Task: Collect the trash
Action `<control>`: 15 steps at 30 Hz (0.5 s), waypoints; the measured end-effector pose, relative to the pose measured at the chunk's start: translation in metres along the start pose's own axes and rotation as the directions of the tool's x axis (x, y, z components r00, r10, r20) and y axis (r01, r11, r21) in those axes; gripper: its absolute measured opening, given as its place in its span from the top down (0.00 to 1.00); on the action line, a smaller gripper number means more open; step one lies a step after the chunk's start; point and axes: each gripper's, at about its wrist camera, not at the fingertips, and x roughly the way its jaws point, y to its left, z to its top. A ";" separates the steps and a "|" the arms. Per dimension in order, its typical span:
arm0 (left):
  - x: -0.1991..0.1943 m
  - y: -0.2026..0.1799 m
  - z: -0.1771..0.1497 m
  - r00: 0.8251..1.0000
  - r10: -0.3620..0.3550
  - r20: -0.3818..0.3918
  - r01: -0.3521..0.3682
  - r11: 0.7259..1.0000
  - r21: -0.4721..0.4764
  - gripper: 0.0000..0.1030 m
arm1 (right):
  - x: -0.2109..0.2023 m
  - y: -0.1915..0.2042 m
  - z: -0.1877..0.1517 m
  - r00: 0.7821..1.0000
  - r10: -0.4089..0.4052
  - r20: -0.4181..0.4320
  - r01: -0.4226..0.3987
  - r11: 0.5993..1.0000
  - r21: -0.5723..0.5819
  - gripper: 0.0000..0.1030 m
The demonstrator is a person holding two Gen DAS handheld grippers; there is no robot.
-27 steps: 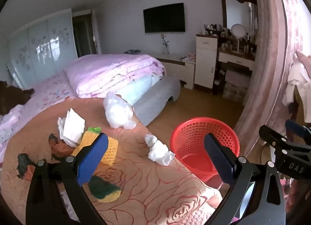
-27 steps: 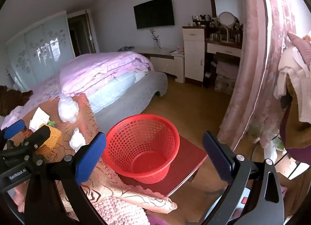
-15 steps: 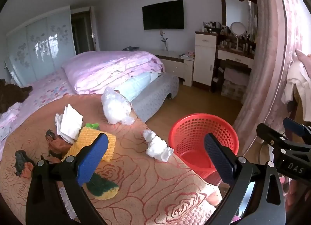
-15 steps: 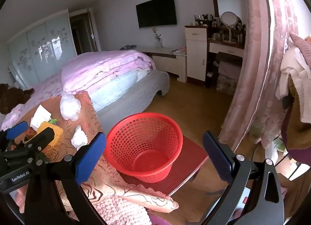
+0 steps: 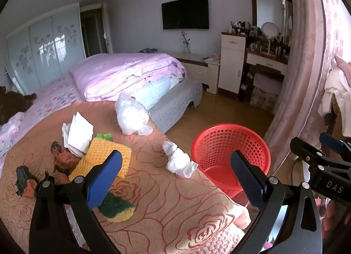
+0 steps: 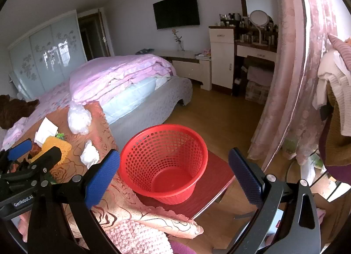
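Note:
An orange rose-patterned blanket point(image 5: 166, 205) carries the trash: a crumpled white tissue point(image 5: 178, 159) near its right edge, a clear plastic bag point(image 5: 131, 115) farther back, a folded white paper point(image 5: 79, 132), a yellow foam net point(image 5: 105, 157), a green-and-yellow sponge point(image 5: 116, 208) and dark wrappers point(image 5: 62, 157). An empty red mesh basket point(image 6: 164, 161) stands on a red stool point(image 6: 210, 188) beside the bed. My left gripper point(image 5: 175, 179) hovers open over the blanket, nothing between its fingers. Open as well, my right gripper point(image 6: 174, 177) hangs above the basket. The tissue point(image 6: 88, 155) also shows in the right wrist view.
A pink bed point(image 5: 122, 74) with a grey bench point(image 5: 175, 102) fills the back. Wood floor point(image 6: 219, 118) lies beyond the basket. A pink curtain point(image 6: 291, 67) hangs right, with clothes point(image 6: 335, 91) piled beside it. A white cabinet and dressing table point(image 5: 258, 61) stand by the far wall.
Both views have drifted slightly; the trash on the blanket and the basket sit a little higher and nearer in frame. Both grippers stay open and empty.

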 end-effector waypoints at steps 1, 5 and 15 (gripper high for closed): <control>0.000 0.000 -0.001 1.000 0.000 -0.001 0.000 1.000 -0.001 0.08 | 0.000 0.000 0.000 1.000 -0.001 0.001 0.001 1.000 -0.001 0.07; 0.000 0.002 -0.002 1.000 0.000 -0.005 0.000 1.000 -0.004 0.08 | 0.000 0.000 0.001 1.000 0.000 -0.001 0.000 1.000 -0.001 0.07; 0.000 0.002 -0.002 1.000 -0.001 -0.004 0.001 1.000 -0.004 0.08 | 0.001 0.002 -0.002 1.000 0.002 -0.004 -0.002 1.000 0.000 0.07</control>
